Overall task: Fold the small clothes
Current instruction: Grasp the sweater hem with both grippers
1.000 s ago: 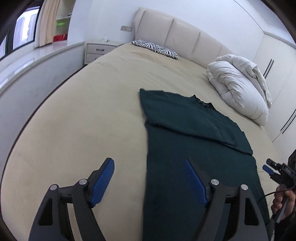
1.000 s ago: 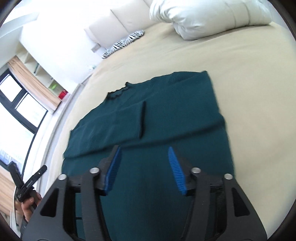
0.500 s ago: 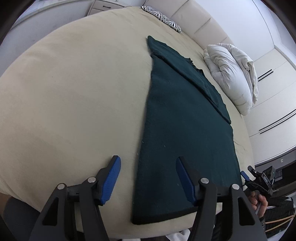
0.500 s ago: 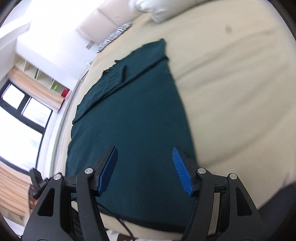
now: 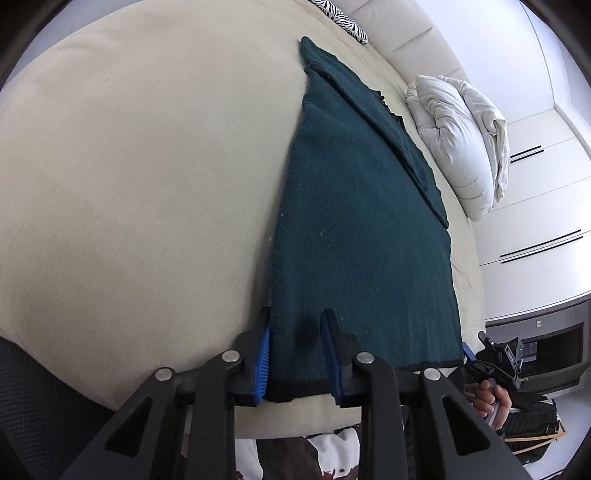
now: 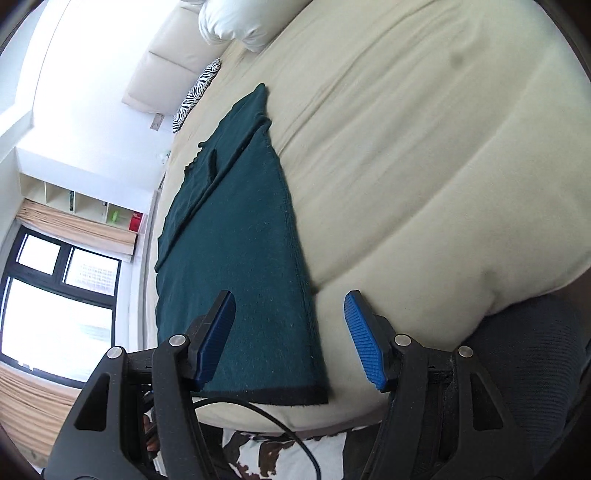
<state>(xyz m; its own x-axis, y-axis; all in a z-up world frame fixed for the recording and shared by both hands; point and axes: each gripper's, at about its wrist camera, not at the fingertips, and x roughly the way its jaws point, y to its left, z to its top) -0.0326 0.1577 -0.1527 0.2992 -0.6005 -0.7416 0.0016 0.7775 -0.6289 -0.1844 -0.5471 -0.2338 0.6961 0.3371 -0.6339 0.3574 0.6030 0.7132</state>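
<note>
A dark green sweater (image 5: 362, 229) lies flat on the beige bed (image 5: 147, 184), sleeves folded across its chest and black hem nearest me. My left gripper (image 5: 295, 354) sits low over the hem's left corner. Its jaws are closing with the cloth between the blue pads, which dent it slightly without pinching it. In the right wrist view my right gripper (image 6: 290, 339) stands open astride the right hem corner of the sweater (image 6: 236, 251), one pad over cloth, the other over bare sheet. A hand holds that right gripper (image 5: 495, 350) at the bed's edge.
A bunched white duvet (image 5: 458, 140) lies to the sweater's right, and a zebra pillow (image 5: 343, 18) rests by the headboard. White wardrobes (image 5: 535, 184) line the right wall. A window (image 6: 55, 295) lies beyond the bed's left side. A black cable (image 6: 288, 435) hangs below the right gripper.
Both grippers came down to the sweater's hem at the bed's near edge, one at each corner. The left jaws have narrowed around the left corner. The right jaws stay equally wide.
</note>
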